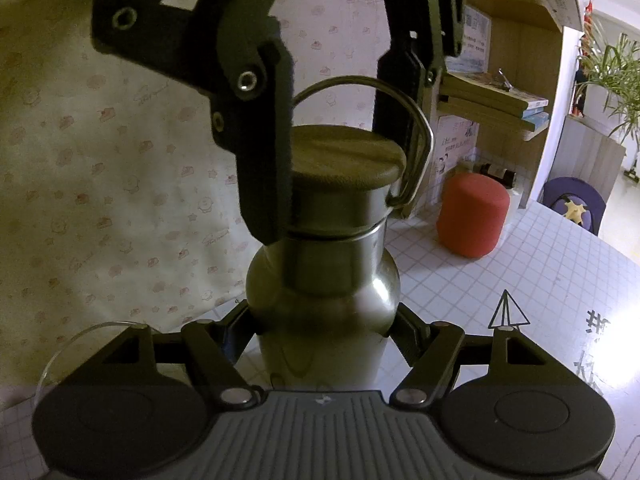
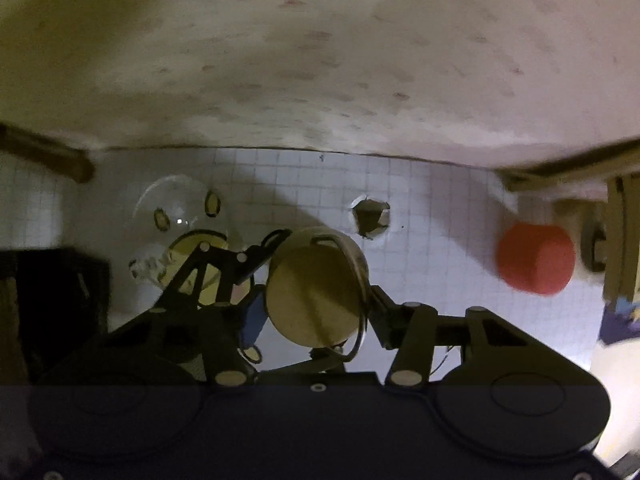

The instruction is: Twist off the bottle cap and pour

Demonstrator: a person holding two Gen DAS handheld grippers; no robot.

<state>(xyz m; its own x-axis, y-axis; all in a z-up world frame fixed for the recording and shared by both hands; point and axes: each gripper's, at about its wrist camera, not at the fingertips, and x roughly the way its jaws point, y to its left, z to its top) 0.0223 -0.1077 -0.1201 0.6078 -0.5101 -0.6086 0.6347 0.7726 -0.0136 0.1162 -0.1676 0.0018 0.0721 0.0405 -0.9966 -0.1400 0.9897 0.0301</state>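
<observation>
A stainless steel bottle (image 1: 324, 304) stands upright on the gridded white table (image 1: 540, 280). My left gripper (image 1: 322, 320) is shut on its body just below the shoulder. The round olive-brown cap (image 1: 344, 156) with a wire ring handle (image 1: 420, 128) sits on the neck, and a thin silver rim shows under it. From above, my right gripper (image 1: 340, 160) is shut on the cap, one finger on each side. In the right wrist view the cap (image 2: 316, 300) is seen top-down between the fingers of the right gripper (image 2: 316, 308). A clear glass (image 2: 180, 220) stands to its left.
A red cylinder (image 1: 472, 216) stands on the table to the right, also in the right wrist view (image 2: 536, 258). Behind it a wooden shelf holds books (image 1: 492, 92). A patterned cloth (image 1: 100, 160) hangs along the table's far edge. The glass's rim (image 1: 80, 340) shows at lower left.
</observation>
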